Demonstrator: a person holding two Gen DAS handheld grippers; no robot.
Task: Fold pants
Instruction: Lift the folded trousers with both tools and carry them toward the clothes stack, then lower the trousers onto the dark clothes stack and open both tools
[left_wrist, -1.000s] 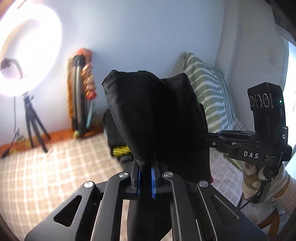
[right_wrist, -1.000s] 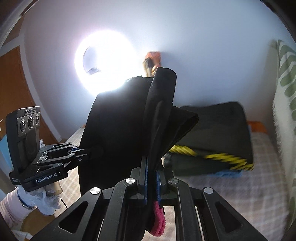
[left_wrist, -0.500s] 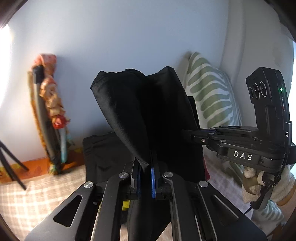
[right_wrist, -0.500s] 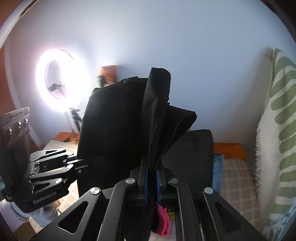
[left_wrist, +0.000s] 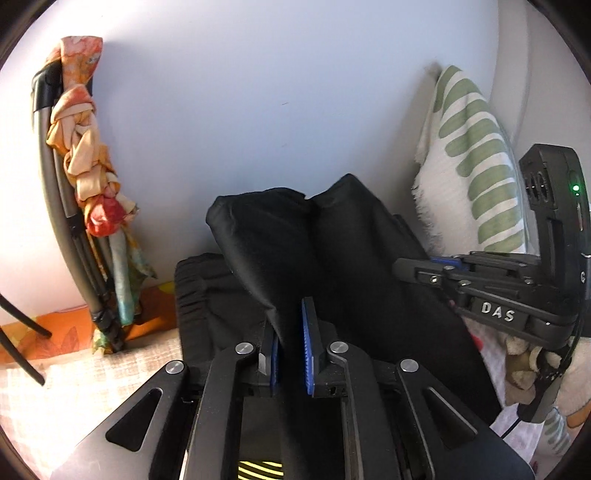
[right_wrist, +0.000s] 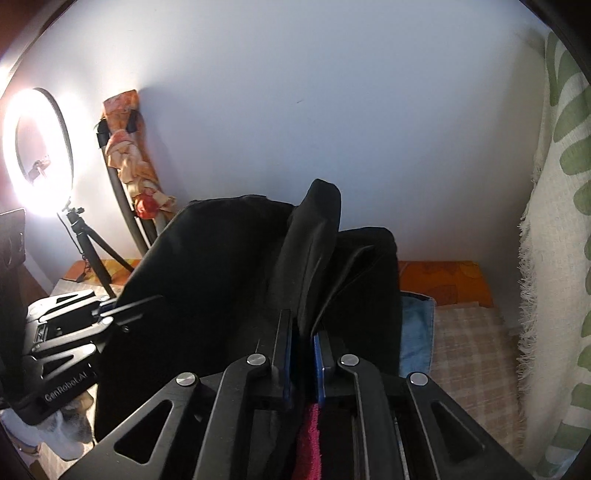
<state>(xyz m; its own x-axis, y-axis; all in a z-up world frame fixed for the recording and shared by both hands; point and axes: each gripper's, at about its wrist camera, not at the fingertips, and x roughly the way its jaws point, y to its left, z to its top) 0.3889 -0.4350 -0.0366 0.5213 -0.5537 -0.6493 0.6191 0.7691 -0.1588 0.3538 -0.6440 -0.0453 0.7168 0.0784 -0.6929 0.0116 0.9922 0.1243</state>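
Note:
Black pants (left_wrist: 332, 236), folded, hang in a bunch between my two grippers over a stack of dark folded clothes (left_wrist: 199, 295) by the wall. My left gripper (left_wrist: 290, 317) has its jaws opening: the cloth edge lies against the left pad, with a gap to the right pad. My right gripper (right_wrist: 303, 325) also has its jaws opening, and a thick fold of the pants (right_wrist: 314, 236) still fills the space between its pads. Each gripper shows in the other's view: the right gripper (left_wrist: 399, 266) at the pants' right edge, the left gripper (right_wrist: 147, 299) at their left edge.
A checked bed cover (right_wrist: 469, 350) lies below, with a blue garment (right_wrist: 415, 332) on it. A green-striped pillow (left_wrist: 476, 177) leans at the right. Poles wrapped in an orange scarf (left_wrist: 85, 147) and a ring light (right_wrist: 37, 147) stand at the left wall. A pink cloth (right_wrist: 308, 435) hangs under the right gripper.
Both grippers carried the pants closer to the wall and lower, over the dark stack. The bunched top of the pants has sagged. The left jaws stand a little wider.

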